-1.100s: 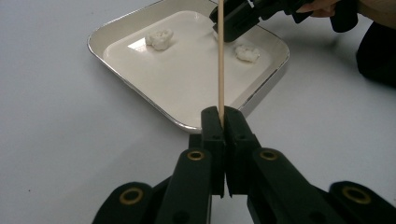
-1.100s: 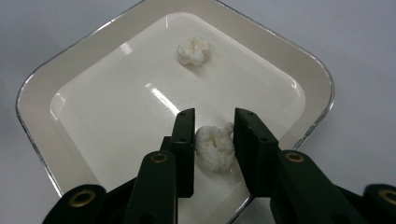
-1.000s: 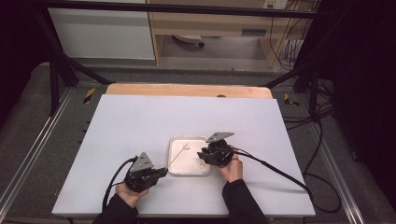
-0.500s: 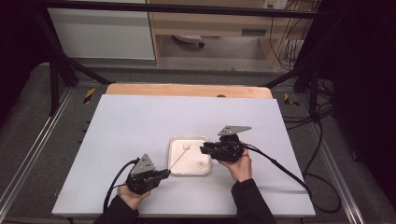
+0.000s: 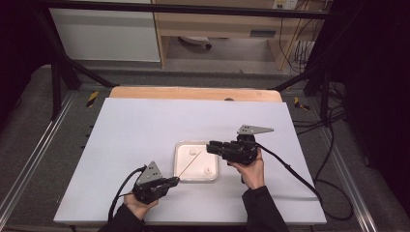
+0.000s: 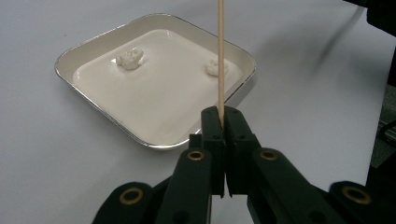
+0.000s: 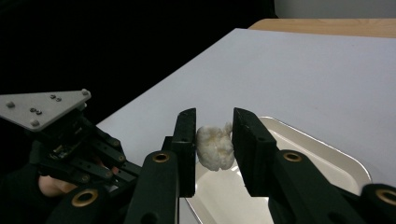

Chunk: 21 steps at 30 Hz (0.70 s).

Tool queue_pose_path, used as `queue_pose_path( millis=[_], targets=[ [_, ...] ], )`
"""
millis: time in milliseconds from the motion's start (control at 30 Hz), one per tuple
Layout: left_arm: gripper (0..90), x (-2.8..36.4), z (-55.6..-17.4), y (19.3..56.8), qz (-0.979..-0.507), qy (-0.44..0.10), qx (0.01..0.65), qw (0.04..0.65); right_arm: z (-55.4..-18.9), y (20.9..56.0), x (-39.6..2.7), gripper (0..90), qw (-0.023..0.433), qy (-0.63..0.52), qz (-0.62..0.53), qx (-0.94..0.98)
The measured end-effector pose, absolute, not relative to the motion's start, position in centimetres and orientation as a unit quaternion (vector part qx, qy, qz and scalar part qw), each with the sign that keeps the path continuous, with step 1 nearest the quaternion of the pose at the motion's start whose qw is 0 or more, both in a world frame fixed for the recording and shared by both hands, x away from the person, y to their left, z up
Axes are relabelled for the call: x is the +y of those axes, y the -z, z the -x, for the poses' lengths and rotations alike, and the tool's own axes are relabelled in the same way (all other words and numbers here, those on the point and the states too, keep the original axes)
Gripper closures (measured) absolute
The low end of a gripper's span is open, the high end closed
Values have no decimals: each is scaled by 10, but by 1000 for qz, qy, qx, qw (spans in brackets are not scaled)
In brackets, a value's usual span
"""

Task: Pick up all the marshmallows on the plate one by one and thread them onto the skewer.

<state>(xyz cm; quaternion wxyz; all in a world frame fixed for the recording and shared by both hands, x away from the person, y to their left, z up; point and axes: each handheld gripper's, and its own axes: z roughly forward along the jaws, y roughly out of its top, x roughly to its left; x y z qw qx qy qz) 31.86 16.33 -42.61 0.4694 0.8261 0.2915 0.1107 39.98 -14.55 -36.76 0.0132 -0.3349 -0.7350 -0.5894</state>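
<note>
We had the left gripper [image 6: 222,122] pressed shut on a thin wooden skewer [image 6: 220,56], pinched at its near end; the stick ran up and out over the near edge of the white tray [image 6: 154,142]. In the high view that gripper [image 5: 173,181] sat just off the tray's near-left corner, skewer [image 5: 187,166] angling in across the tray [image 5: 211,178]

The right gripper [image 7: 214,148] was clamped on a white, lumpy puffed piece [image 7: 215,147], jaws partway apart with the piece squeezed between the pads, held in the air above the tray's right side [image 7: 336,150]. High view put that gripper [image 5: 211,147] over the tray's far-right part. Two more white pieces sat on the tray floor, one far-left [image 6: 130,58], one beside the skewer line [image 6: 213,67]

Our read: pick was done, threading was the step in hand, nothing on the stick yet as far as we could see. Next move called for bringing piece and skewer tip onto one line and pushing through the middle of the piece. Tip wasn't clear in any view, so alignment was a guess. Piece looked soft, so we'd have kept the squeeze light and the stick steady, or it would tear or slip out sideways
</note>
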Motion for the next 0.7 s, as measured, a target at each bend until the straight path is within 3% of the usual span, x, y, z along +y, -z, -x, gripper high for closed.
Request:
queue_pose_path(
  millis=[700],
  targets=[
    [880, 162, -316, 425, -821, -115, 289, 479, -405, 379, -129, 721, 72, 606, 338, -717]
  ],
)
